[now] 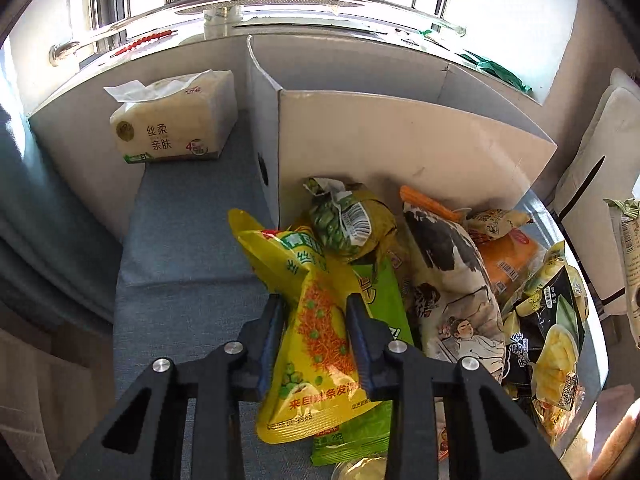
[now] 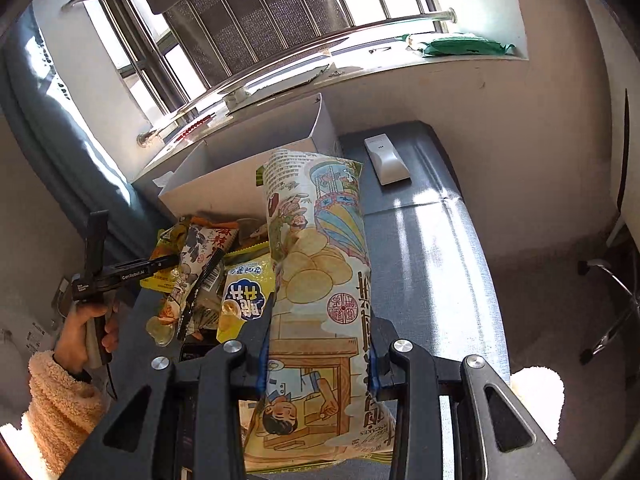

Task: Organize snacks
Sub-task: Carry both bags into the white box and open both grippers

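Note:
My left gripper (image 1: 314, 308) is shut on a yellow snack bag (image 1: 316, 344) with green peas printed on it, held over the left edge of a pile of snack bags (image 1: 452, 280). A white cardboard box (image 1: 384, 136) stands open just behind the pile. My right gripper (image 2: 320, 320) is shut on a tall potato chip bag (image 2: 320, 256) with cartoon drawings, held upright above the grey-blue surface (image 2: 440, 248). The pile (image 2: 208, 272) and the box (image 2: 248, 148) lie to its left, with the left gripper's body (image 2: 120, 272) beside them.
A tissue pack (image 1: 176, 120) sits left of the box against a white wall panel. A white remote-like device (image 2: 386, 158) lies at the far end of the grey-blue surface. A window sill and rail run behind. A chair base (image 2: 612, 304) stands at right.

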A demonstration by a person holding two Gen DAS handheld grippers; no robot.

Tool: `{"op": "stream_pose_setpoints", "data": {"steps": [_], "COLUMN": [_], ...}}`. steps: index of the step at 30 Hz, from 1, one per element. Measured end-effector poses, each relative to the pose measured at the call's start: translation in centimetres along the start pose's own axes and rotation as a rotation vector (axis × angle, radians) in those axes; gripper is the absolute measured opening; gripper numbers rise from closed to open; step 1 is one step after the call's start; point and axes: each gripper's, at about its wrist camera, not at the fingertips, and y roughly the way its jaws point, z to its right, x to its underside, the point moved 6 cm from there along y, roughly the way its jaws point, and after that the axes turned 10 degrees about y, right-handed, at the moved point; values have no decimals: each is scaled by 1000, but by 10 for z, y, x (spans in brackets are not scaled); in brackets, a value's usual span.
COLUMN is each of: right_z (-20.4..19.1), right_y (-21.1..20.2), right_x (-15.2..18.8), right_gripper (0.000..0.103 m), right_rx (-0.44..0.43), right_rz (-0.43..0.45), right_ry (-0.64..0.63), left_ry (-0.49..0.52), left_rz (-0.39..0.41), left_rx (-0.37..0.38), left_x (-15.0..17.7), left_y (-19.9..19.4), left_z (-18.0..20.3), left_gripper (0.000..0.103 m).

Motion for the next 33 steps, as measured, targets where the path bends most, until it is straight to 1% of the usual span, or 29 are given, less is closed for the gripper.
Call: {"op": "stream_pose_setpoints", "data": {"steps": [2,4,7,9,11,12,13,15,18,20,22,23,24,26,28,29,30,33], "right_z": [-3,-4,-8,-14,-21,-24,-29,-39,-58,-69,-82,-87,-91,-94,-93,-92,-91,-89], "right_y": [3,2,3,5,7,9,11,17,26,37,53,64,78,110,143,157,170,197], "right_x": [1,3,4,3,1,0,-3,-14,-44,-70,-99,-115,-130,-156,-178,-185,-191,-197], "right_gripper": [38,38,38,38,38,38,38,38,38,38,38,38,38,38,38,38,38,38], "right_rx": [5,-9,-17,-21,-34,-40,-45,-52,-70,-67,-58,-59,-50,-10,11,18,28,67], "right_rz": [2,-6,-9,-6,-7,-8,-8,-12,7,14,22,28,13,-17,-67,-92,-104,-134], "right_ry": [-18,-16,-29,-38,-42,-47,-58,-73,-98,-109,-130,-134,-133,-119,-81,-76,-74,-83], "left_ry": [7,23,36,35,8,6,3,-9,6,22,32,36,41,60,50,44,38,50], "left_rz": [-5,-5,23,53,98,117,132,186,266,307,326,323,321,286,243,217,190,130], "left_rx": [1,2,-7,-19,5,2,-11,5,10,25,24,40,35,30,42,48,38,23], "left_x": [2,5,12,18,24,25,25,17,-14,-46,-82,-101,-119,-151,-176,-184,-191,-196], "left_y": [-6,-13,-29,-45,-62,-70,-78,-95,-117,-123,-118,-111,-103,-80,-52,-38,-24,7], "left_z": [-1,0,0,-1,-4,-5,-6,-7,-5,-3,-3,-4,-5,-6,-9,-10,-12,-11], "left_gripper": [29,27,24,24,23,23,23,23,23,23,23,23,23,23,23,23,23,23]}}
